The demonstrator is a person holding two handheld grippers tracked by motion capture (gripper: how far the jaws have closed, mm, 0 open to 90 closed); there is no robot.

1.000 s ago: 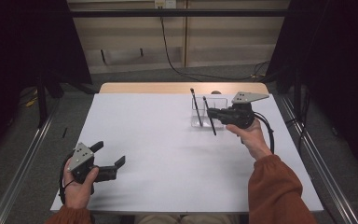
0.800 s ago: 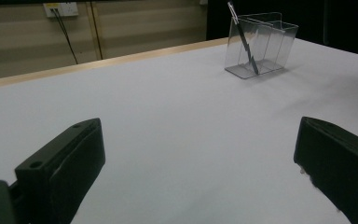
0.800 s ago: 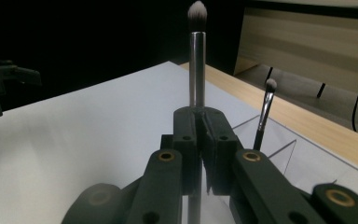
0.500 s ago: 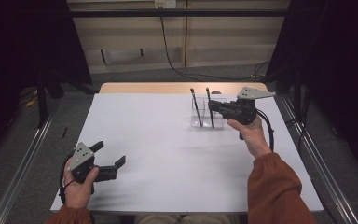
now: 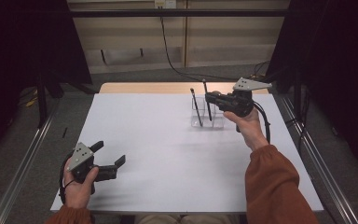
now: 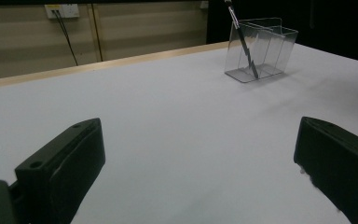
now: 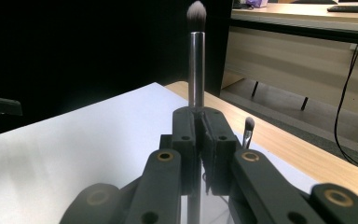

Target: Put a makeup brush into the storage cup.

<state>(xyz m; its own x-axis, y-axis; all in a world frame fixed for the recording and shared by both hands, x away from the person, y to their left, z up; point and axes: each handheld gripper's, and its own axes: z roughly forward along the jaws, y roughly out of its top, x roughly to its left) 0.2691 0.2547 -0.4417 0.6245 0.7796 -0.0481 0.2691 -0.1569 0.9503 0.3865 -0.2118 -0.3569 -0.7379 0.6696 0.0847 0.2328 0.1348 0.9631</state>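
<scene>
Right hand (image 5: 248,128) raised over clear plastic organiser (image 5: 207,114), holding upright.
Right fingers (image 7: 200,140) are clenching a black-handled makeup brush (image 7: 196,60); left fingers (image 6: 56,172) are resting released above the white desk (image 5: 168,154).

a white surface (image 5: 168,154) with a pale wooden strip along its far edge carries a clear divided holder (image 5: 207,114), which stands toward the far right side. one dark brush (image 5: 196,107) leans inside the holder's left compartment, bristles up.
</scene>
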